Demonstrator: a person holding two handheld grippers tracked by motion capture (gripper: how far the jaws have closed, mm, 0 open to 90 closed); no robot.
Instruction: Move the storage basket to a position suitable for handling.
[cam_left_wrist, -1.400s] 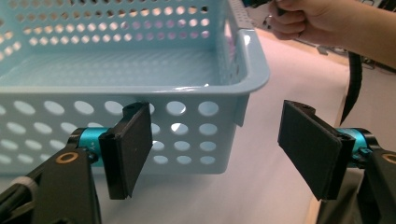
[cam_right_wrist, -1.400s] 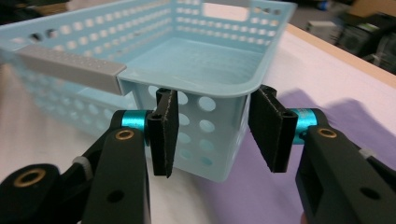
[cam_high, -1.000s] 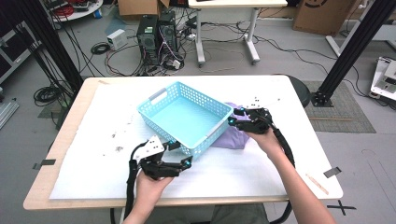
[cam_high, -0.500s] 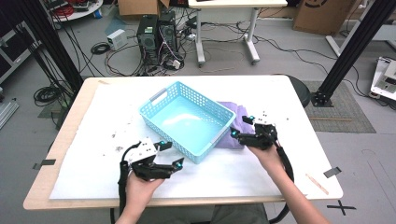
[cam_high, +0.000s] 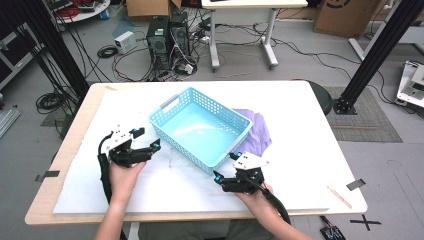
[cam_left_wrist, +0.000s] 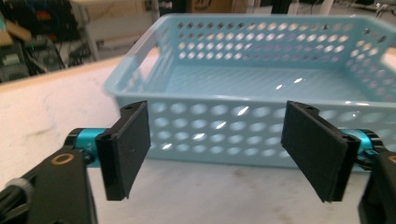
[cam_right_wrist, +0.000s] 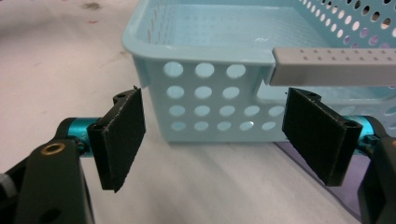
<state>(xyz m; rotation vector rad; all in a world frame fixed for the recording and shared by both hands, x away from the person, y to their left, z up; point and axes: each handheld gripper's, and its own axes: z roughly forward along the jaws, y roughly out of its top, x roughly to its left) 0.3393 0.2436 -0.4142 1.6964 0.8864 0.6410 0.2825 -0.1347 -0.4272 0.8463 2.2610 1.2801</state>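
A light blue perforated basket (cam_high: 182, 147) stands empty at the table's middle, partly resting on a purple cloth (cam_high: 260, 135). My left gripper (cam_high: 147, 140) is open just left of the basket's near long wall (cam_left_wrist: 233, 100), with nothing between its jaws. My right gripper (cam_high: 226, 167) is open at the basket's near corner (cam_right_wrist: 205, 93), apart from it and holding nothing. A grey handle (cam_right_wrist: 331, 65) sits on the basket's end rim. The purple cloth (cam_right_wrist: 292, 158) peeks out beneath the basket by the right jaw.
White sheeting (cam_high: 310, 165) covers the wooden table (cam_high: 60, 160). A thin wooden stick (cam_high: 339, 196) lies near the right front edge. Computers and cables (cam_high: 167, 37) sit on the floor beyond the table.
My right gripper has drawn back from the cloth at the basket's right side to its near corner. My left gripper has shifted left, away from the basket's front wall.
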